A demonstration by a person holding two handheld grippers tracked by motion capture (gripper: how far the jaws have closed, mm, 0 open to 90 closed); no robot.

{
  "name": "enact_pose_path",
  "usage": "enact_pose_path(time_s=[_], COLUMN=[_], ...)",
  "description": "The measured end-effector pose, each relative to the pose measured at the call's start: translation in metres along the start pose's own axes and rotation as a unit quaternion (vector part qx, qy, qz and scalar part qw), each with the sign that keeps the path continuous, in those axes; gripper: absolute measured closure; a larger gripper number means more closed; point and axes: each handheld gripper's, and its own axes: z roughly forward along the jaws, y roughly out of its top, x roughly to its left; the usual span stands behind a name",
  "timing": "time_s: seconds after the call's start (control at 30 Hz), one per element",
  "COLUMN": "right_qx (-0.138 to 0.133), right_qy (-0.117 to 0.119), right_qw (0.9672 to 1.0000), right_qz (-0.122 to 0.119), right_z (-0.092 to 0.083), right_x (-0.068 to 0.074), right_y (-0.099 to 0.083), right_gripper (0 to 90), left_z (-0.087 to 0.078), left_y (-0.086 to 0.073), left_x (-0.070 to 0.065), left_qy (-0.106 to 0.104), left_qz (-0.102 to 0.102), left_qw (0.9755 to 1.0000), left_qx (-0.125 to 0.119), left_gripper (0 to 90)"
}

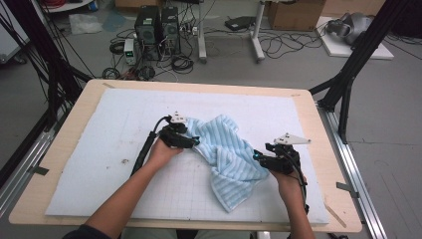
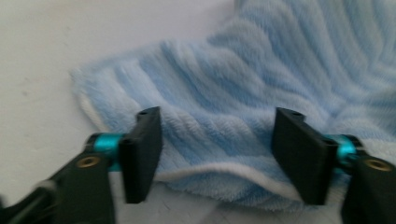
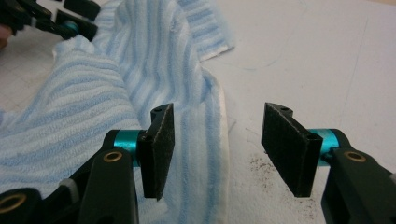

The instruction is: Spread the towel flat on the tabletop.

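Note:
A light blue striped towel (image 1: 224, 154) lies crumpled on the white mat (image 1: 114, 134), right of centre. My left gripper (image 1: 194, 142) is at the towel's left corner. In the left gripper view, the left gripper (image 2: 217, 149) has its jaws apart with the towel's (image 2: 243, 84) white-edged hem lying between them, and the pads do not press on it. My right gripper (image 1: 256, 157) is at the towel's right edge. In the right gripper view, the right gripper (image 3: 217, 144) stands open over the towel's (image 3: 140, 60) hem and the bare mat (image 3: 303, 60). The left gripper (image 3: 70, 18) shows far off at the top left.
The mat covers a wooden table (image 1: 64, 149). Dark specks (image 3: 261, 163) dot the mat near the right gripper. Beyond the table, computer towers (image 1: 157, 30), cables and a cardboard box (image 1: 296, 12) stand on the floor. Black frame legs (image 1: 348, 74) rise at both sides.

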Motion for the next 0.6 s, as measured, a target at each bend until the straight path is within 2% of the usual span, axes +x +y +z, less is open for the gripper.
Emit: enact_pose_path(time_s=[0.03,0.07,0.1,0.13,0.27,0.3,0.37,0.43,0.5,0.57,0.6], right_qx=[0.001,0.001,0.0,0.002,0.003,0.005,0.006,0.007,0.006,0.007,0.006], right_qy=[0.001,0.002,0.004,0.006,0.01,0.011,0.013,0.015,0.02,0.022,0.023], right_qw=[1.0,1.0,1.0,1.0,0.9999,0.9999,0.9999,0.9999,0.9998,0.9997,0.9997], right_qz=[0.001,0.001,0.001,0.0,-0.002,-0.003,-0.005,-0.004,-0.001,0.0,0.0], right_z=[0.0,0.0,0.001,0.001,0.002,0.003,0.004,0.006,0.007,0.009,0.01], right_x=[0.0,0.0,0.0,0.001,0.003,0.004,0.005,0.005,0.006,0.007,0.007], right_y=[0.0,-0.001,-0.001,-0.001,0.0,0.0,-0.001,-0.001,-0.001,0.0,0.0], right_gripper=[43.6,43.6,43.7,43.7,43.8,43.9,44.0,44.0,44.2,44.4,44.7], left_z=[-0.002,-0.004,-0.006,-0.008,-0.019,-0.023,-0.028,-0.034,-0.04,-0.047,-0.052], left_y=[0.001,0.001,0.001,0.0,-0.005,-0.006,-0.009,-0.01,-0.012,-0.014,-0.016], left_x=[0.001,0.003,0.007,0.011,0.038,0.046,0.057,0.069,0.083,0.097,0.104], left_qy=[-0.009,-0.006,-0.002,-0.004,0.006,0.013,0.024,0.046,0.071,0.103,0.12], left_qz=[0.001,0.013,0.017,0.01,-0.049,-0.057,-0.06,-0.066,-0.075,-0.089,-0.099], left_qw=[1.0,0.9999,0.9999,0.9999,0.9988,0.9982,0.9978,0.9965,0.9942,0.9896,0.9862], left_qx=[-0.003,-0.001,0.0,0.0,-0.008,-0.013,-0.015,-0.021,-0.029,-0.047,-0.057], left_gripper=[51.6,74.4,81.8,84.2,85.1,85.2,85.3,85.3,85.3,85.3,85.2])
